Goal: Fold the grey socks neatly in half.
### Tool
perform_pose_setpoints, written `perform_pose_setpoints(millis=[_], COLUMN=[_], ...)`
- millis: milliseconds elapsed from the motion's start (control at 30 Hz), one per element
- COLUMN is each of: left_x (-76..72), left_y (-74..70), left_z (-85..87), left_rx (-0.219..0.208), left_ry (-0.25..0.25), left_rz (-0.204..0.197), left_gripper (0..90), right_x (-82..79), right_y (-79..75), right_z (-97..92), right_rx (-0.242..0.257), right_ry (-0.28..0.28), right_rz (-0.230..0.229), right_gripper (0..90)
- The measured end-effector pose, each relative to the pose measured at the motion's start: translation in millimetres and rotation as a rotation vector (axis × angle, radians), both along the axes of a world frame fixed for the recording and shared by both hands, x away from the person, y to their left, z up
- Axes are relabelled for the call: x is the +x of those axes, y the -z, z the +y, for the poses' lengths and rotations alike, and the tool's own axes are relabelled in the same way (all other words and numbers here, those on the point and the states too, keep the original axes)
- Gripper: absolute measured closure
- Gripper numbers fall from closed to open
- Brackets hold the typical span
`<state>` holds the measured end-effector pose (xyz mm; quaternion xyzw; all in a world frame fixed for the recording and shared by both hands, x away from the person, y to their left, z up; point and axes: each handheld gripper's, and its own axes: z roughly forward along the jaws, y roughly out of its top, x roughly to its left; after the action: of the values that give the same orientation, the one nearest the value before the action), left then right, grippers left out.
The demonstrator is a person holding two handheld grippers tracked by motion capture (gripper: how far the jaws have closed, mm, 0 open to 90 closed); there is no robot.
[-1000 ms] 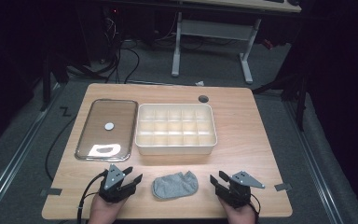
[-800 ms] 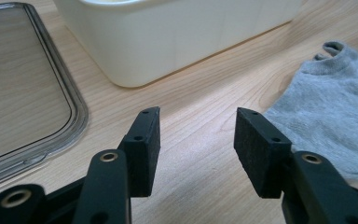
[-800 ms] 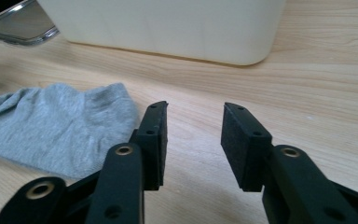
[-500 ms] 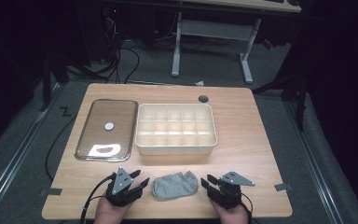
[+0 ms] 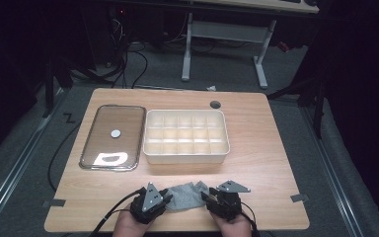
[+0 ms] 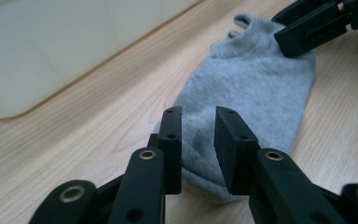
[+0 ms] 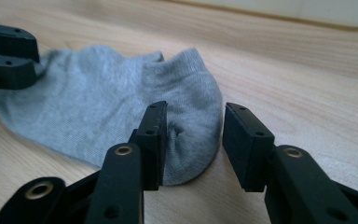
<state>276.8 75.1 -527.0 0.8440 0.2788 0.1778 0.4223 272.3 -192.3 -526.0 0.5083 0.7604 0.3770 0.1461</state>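
Wooden surface (image 5: pixel 256 148), divided tray (image 5: pixel 186 136) and glass lid (image 5: pixel 112 137) at the back, grey sock (image 5: pixel 186 195) flat at my near edge.
My left claw (image 6: pixel 198 144) has been closing and my right claw (image 7: pixel 193 142) opening; both straddle the sock's ends, unclamped, so lifting is still ahead.

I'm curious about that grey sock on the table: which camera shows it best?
The left gripper view: the grey sock lies nearly whole along the wood, knit texture and cuff clear. The right gripper view shows it close too, one end cut off. The high view shows it small.
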Motion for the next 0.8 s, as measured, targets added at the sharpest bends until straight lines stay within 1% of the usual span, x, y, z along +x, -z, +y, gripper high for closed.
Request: perform_pose_setpoints(millis=[33,167,200,267,300,367,400,567,667,700,733,767,800], left_x=[-0.2,-0.6,-0.6,-1.0,-1.3,-1.1,-0.3,-1.4,-2.5,-2.2,-2.2,-1.6,-2.2], left_y=[0.4,3.4,4.1,4.7,4.9,5.2,5.5,4.8,4.1,2.1,2.1,-0.9,-7.1], left_z=[-0.1,-0.9,-1.0,1.6,3.5,6.4,12.2,17.2,18.5,17.9,17.9,16.3,13.0], left_rx=[0.005,0.036,0.05,0.056,0.068,0.064,0.049,0.058,0.062,0.064,0.064,0.06,0.04], left_ry=[0.001,0.004,0.005,0.0,-0.004,-0.006,-0.009,-0.017,-0.019,-0.018,-0.018,-0.022,-0.021], left_rz=[0.0,0.01,0.013,0.007,0.006,0.012,0.029,0.034,0.038,0.052,0.052,0.06,0.049], left_gripper=[73.6,74.8,75.2,76.2,77.1,77.2,77.2,77.4,77.3,77.1,76.6,76.6,76.3], right_x=[0.3,-0.7,-1.8,-2.7,-2.9,-3.0,-3.4,-4.0,-4.7,-4.4,-4.4,-4.3,-4.4], right_y=[1.3,2.0,2.4,2.6,2.7,2.7,2.8,2.9,2.6,3.1,3.1,3.2,3.3], right_z=[1.1,3.0,4.1,5.3,5.4,5.5,5.6,6.8,7.0,6.7,6.7,6.7,6.7], right_rx=[-0.018,-0.039,-0.056,-0.059,-0.055,-0.054,-0.054,-0.036,-0.036,-0.032,-0.032,-0.033,-0.033], right_ry=[-0.004,-0.005,-0.013,-0.015,-0.018,-0.022,-0.033,-0.052,-0.056,-0.057,-0.057,-0.058,-0.058], right_rz=[-0.002,-0.006,-0.017,-0.022,-0.021,-0.02,-0.019,-0.008,-0.005,-0.009,-0.009,-0.01,-0.011], right_gripper=[60.2,61.2,63.9,67.4,69.0,70.6,75.2,79.7,80.7,80.7,80.7,80.7,80.6])
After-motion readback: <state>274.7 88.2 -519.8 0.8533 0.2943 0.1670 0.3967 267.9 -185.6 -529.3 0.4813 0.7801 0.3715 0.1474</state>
